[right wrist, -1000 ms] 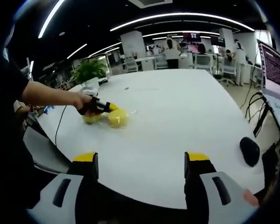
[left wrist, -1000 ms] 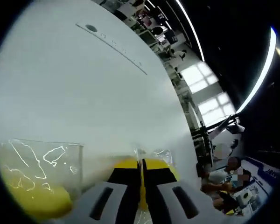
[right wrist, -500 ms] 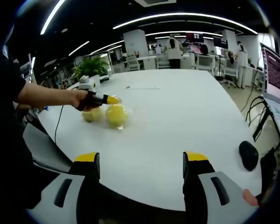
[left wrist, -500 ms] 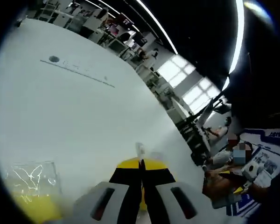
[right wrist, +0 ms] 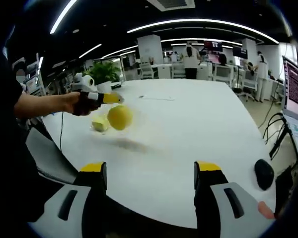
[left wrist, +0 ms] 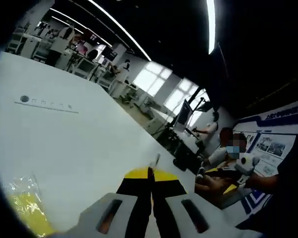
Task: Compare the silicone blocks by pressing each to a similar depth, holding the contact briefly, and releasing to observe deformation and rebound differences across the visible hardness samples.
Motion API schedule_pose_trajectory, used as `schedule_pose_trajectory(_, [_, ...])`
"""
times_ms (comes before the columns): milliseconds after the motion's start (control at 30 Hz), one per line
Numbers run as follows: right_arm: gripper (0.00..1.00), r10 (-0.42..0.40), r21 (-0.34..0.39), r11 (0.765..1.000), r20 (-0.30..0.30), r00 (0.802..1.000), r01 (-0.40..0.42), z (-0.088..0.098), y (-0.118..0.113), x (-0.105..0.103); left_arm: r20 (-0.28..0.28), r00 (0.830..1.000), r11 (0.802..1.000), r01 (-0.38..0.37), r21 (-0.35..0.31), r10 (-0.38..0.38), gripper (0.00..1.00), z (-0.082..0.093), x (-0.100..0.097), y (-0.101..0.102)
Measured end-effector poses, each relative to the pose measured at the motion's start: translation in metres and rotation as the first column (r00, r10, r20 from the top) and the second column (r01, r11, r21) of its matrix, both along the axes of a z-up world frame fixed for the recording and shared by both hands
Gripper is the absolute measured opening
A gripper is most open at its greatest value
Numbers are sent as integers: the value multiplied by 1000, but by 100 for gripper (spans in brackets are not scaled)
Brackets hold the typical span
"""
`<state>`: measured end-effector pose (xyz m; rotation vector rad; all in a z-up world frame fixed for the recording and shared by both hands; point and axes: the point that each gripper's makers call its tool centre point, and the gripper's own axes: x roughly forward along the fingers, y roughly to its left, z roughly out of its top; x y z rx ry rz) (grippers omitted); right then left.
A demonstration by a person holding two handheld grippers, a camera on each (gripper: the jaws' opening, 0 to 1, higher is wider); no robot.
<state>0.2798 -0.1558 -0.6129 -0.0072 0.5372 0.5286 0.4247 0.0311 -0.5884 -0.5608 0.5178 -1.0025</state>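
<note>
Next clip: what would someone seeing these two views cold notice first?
In the right gripper view, a yellow block in clear wrap hangs off the white table under the left gripper, casting a shadow; a second wrapped yellow block sits beside it. The right gripper waits open at the near edge. In the left gripper view, its jaws are pinched on a wisp of clear film.

Both views across white table [right wrist: 188, 134]

The yellow block [left wrist: 26, 213] in its clear bag is cut off by the left gripper view's edge.
</note>
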Motion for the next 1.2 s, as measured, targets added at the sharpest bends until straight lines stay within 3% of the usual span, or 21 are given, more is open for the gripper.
schedule_pose_trajectory(200, [65,20,-15,1000,12,1000,-20,4,5,-7,55,998,1000,16,5,-16,0,26,-11,14])
schedule_pose_trajectory(300, [65,31,-21,999,19,999,-30,5,6,-10,140,989,999,33,31,-37,0,49,-15,22])
schedule_pose_trajectory(400, [65,42,-22,999,22,999,-42,6,10,-12,179,983,999,29,24,-33,0,74,-17,29])
schedule_pose_trajectory(767, [64,134,-15,991,44,990,-134,13,47,-3,218,976,998,13,-57,0,0,151,-20,48])
schedule_pose_trajectory(900, [64,185,-17,983,56,981,-184,18,65,0,217,976,993,6,-122,21,0,177,-22,52])
schedule_pose_trajectory(1033, [61,228,-36,973,52,972,-227,18,77,1,207,978,986,16,-167,19,0,196,-23,55])
schedule_pose_trajectory(1200, [63,256,-5,967,56,965,-256,19,92,0,242,970,986,25,-164,16,0,211,-24,55])
